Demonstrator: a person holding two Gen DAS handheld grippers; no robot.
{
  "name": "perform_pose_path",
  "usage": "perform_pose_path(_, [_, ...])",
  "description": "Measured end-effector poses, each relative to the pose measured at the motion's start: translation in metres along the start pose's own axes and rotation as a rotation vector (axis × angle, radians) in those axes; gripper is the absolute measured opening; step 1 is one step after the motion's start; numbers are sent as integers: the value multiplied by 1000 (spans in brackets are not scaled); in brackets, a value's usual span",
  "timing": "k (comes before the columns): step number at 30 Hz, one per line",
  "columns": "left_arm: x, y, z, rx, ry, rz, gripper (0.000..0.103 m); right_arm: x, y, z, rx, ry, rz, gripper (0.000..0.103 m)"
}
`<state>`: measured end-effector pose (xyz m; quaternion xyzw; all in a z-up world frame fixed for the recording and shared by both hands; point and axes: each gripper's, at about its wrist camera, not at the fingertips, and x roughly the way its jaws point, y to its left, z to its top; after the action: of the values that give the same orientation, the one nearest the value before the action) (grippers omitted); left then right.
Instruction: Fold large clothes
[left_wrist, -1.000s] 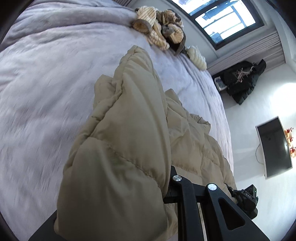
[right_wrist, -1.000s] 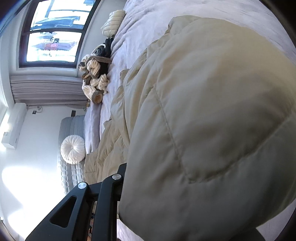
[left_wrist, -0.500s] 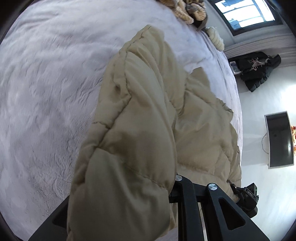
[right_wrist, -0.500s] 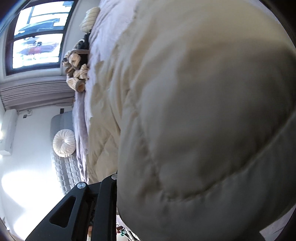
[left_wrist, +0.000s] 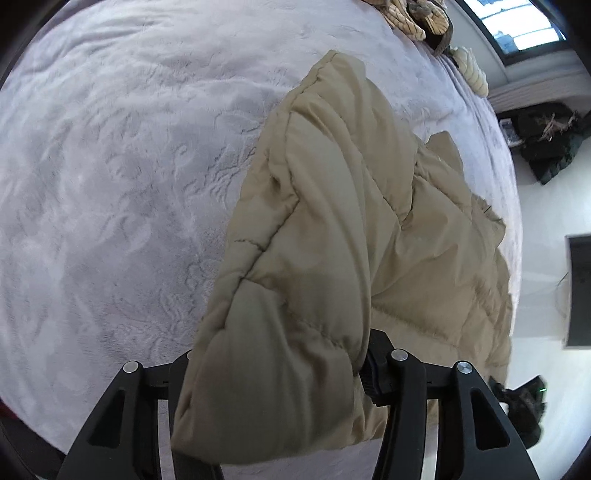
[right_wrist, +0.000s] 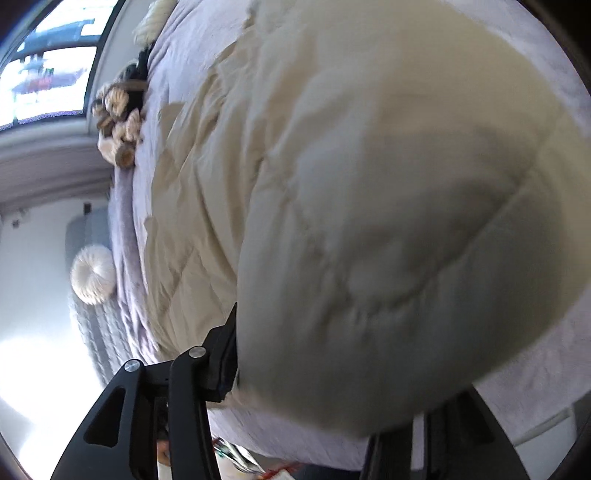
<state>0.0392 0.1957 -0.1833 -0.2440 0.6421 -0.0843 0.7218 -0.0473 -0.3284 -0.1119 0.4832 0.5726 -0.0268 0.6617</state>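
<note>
A beige puffer jacket (left_wrist: 332, 221) lies on the lilac-grey plush bed cover (left_wrist: 110, 166), with one thick quilted fold running up toward each camera. My left gripper (left_wrist: 279, 362) has that fold between its two black fingers (left_wrist: 376, 365); its jaws are opening and the padding bulges over the left one. In the right wrist view the jacket (right_wrist: 369, 184) fills most of the picture, blurred. My right gripper (right_wrist: 332, 384) also has a puffy fold between its jaws, which are opening. Its right finger is mostly hidden under the fabric.
A pile of cream and brown knitted clothes (left_wrist: 417, 18) sits at the bed's far edge, beside a cream cushion (left_wrist: 472, 70). Past the bed are dark bags (left_wrist: 546, 140), a screen (left_wrist: 580, 288), a window (right_wrist: 44, 74) and a round white cushion (right_wrist: 92, 273).
Both grippers have tipped downward and carried the jacket folds lower over the bed. Their jaws now stand wider, and the left gripper's left finger has come into view.
</note>
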Motion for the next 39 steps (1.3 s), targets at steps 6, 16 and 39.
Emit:
perform_pose_path(6, [-19, -11, -2, 58, -2, 58, 55, -8, 20, -8, -92, 69, -69, 54])
perform_pose_path(16, [-48, -18, 4, 105, -51, 120, 91, -11, 51, -33, -233, 199, -53, 54])
perform_pose_path(39, [-22, -9, 83, 204, -2, 46, 103, 29, 171, -27, -585, -37, -275, 45])
